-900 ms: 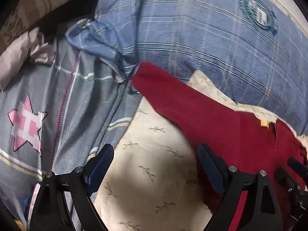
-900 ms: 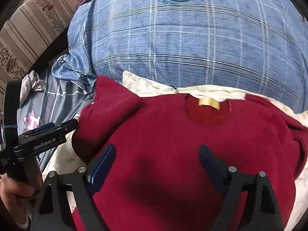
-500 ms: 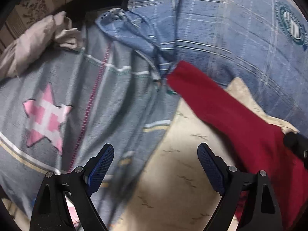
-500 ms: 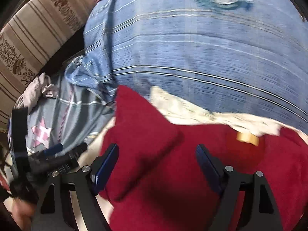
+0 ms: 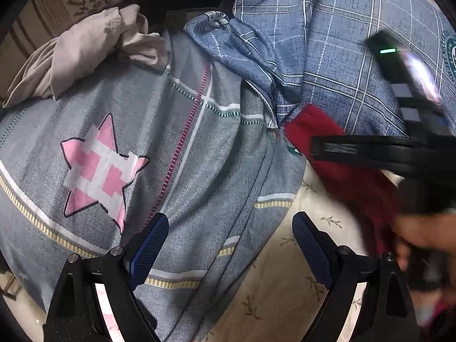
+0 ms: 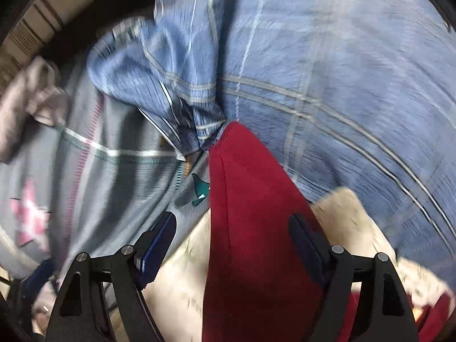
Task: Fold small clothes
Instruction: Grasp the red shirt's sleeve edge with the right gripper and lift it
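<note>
I am at the reaching stage of a fold: neither tool has taken hold of the cloth yet. My right gripper points steeply down with its jaws spread wide and nothing pinched. The red garment's sleeve runs up between the two fingers, its cuff end lying ahead of the fingertips against the blue plaid bedding. The view is blurred by motion, so I cannot tell whether the pads brush the fabric.

My left gripper is also wide open and empty. Between and below its fingers lie a grey quilt cover with a pink star and a cream sheet printed with small sprigs. The red sleeve sits ahead and to the right of its right finger, partly hidden by the other tool's black body crossing that side of the view.

As I judge it, the next move calls for lowering the right jaws over the sleeve near its cuff, closing on one layer only, then carrying it back across the body of the garment.

The garment is a deep red, thick, soft knit, plain in colour. The sleeve lies long and fairly flat, with one lengthwise crease.

A crumpled pale beige cloth lies well beyond the left finger.
</note>
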Demonstrator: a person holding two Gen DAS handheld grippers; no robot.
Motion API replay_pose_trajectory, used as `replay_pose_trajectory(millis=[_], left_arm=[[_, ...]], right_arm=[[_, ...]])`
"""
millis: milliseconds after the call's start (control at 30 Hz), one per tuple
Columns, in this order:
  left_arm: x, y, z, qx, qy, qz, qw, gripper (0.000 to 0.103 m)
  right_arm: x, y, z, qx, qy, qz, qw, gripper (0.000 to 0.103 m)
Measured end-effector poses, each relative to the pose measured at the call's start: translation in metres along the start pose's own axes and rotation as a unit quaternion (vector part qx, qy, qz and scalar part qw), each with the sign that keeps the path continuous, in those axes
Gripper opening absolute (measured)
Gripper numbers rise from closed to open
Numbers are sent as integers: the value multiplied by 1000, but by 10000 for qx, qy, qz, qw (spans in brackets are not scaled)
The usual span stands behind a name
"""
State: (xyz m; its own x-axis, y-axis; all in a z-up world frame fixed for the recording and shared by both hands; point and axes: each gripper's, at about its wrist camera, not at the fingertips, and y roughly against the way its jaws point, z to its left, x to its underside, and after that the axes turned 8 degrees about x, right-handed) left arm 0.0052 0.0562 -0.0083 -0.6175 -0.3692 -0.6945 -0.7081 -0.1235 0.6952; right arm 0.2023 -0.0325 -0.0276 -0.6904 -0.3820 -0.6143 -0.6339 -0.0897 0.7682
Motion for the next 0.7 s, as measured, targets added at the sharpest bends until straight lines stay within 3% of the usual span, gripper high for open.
replay_pose_trajectory(millis=[100, 267, 367, 433, 467, 533, 700], left_arm=[[-1, -3, 0, 76, 95, 84, 9999, 89], [-3, -5, 1, 146, 122, 172, 9997, 89], [-2, -4, 0, 169, 115, 132, 9997, 89], [-1, -4, -1, 165, 79, 126, 9998, 89], [-1, -4, -1, 157, 64, 150, 9997, 89], [-3, -4, 2, 102, 113, 174, 9997, 89], [-6, 2, 9, 180, 395, 33, 9991, 89]], right_arm=[[-11, -32, 11, 428, 121, 205, 9988, 70], [-23, -71, 14, 768, 29, 527, 9956, 62], [-23, -85, 14, 663, -22, 586, 9961, 56], [-24, -87, 13, 537, -99, 519, 9972, 31], [-25, -86, 12, 407, -136, 500, 9978, 5], [-31, -75, 11, 535, -124, 291, 9981, 6], [-31, -21, -14, -28, -545, -272, 9981, 6]])
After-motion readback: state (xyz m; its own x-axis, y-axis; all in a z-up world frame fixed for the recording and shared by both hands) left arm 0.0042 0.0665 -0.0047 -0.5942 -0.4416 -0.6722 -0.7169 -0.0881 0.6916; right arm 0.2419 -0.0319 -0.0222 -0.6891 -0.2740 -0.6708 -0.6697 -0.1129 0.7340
